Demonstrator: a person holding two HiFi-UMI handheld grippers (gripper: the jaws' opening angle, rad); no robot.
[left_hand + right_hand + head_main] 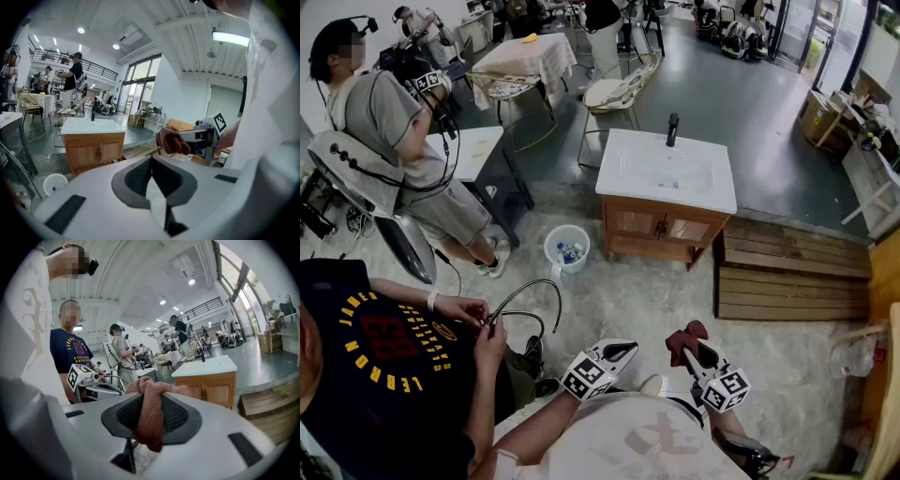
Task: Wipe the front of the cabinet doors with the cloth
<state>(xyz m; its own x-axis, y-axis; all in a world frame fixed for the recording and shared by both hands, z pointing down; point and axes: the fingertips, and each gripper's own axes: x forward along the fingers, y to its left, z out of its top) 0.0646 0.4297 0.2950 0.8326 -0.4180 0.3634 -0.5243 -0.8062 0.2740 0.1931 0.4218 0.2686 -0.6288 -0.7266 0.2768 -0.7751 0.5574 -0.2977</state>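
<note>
A wooden cabinet (663,228) with two doors and a white sink top stands on the floor some way ahead of me; it also shows as the cabinet (95,150) and the cabinet (213,388) in the gripper views. My right gripper (691,352) is held low near my body, shut on a reddish-brown cloth (685,338). The cloth (151,414) hangs bunched between its dark pads. My left gripper (620,352) is beside it, shut with nothing in it (151,162). Both grippers are well short of the doors.
A white bin (567,248) stands left of the cabinet. Wooden pallets (792,272) lie to its right. A person in a dark shirt (394,375) holding a cable is close on my left, another person (403,141) by a white table (478,150) beyond.
</note>
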